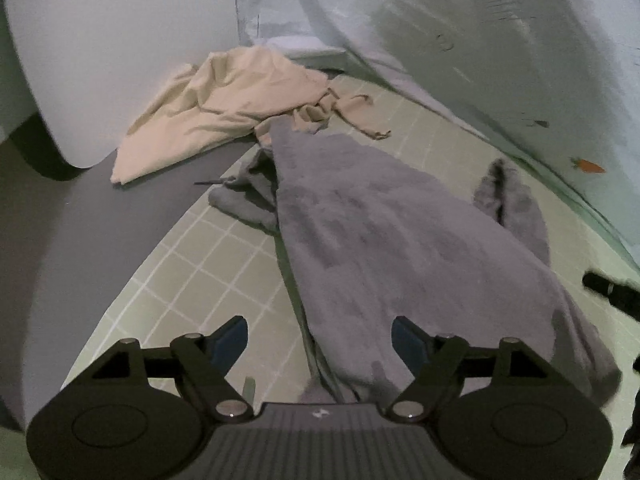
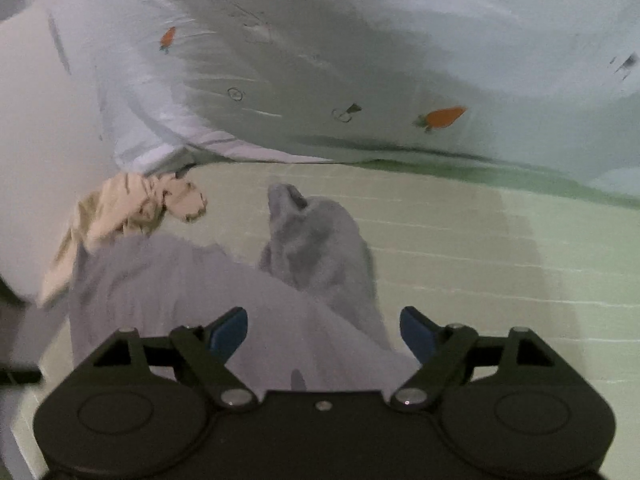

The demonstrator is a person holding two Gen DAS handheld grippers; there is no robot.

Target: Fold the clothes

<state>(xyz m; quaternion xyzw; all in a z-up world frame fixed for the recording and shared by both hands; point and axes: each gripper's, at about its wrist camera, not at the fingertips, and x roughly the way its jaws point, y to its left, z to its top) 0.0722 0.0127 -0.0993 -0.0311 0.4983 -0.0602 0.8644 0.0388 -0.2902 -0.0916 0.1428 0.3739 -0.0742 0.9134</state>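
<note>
A grey fleecy garment [image 1: 384, 240] lies stretched out on a pale green checked bed sheet [image 1: 192, 272], one sleeve [image 1: 516, 208] sticking out to its right. My left gripper [image 1: 320, 340] hovers open over the garment's near left edge, nothing between its blue pads. In the right wrist view the same grey garment [image 2: 224, 292] lies below my right gripper [image 2: 324, 332], which is open too, over the cloth near the sleeve [image 2: 320, 240]. A crumpled beige garment [image 1: 224, 108] lies beyond the grey one, its bunched end [image 2: 132, 212] touching the grey top edge.
A light blue sheet with carrot prints [image 2: 360, 80] hangs along the far side of the bed. The bed's left edge drops to a dark grey floor [image 1: 80, 208] by a white wall [image 1: 120, 40]. The other gripper's black part [image 1: 612, 296] shows at the right.
</note>
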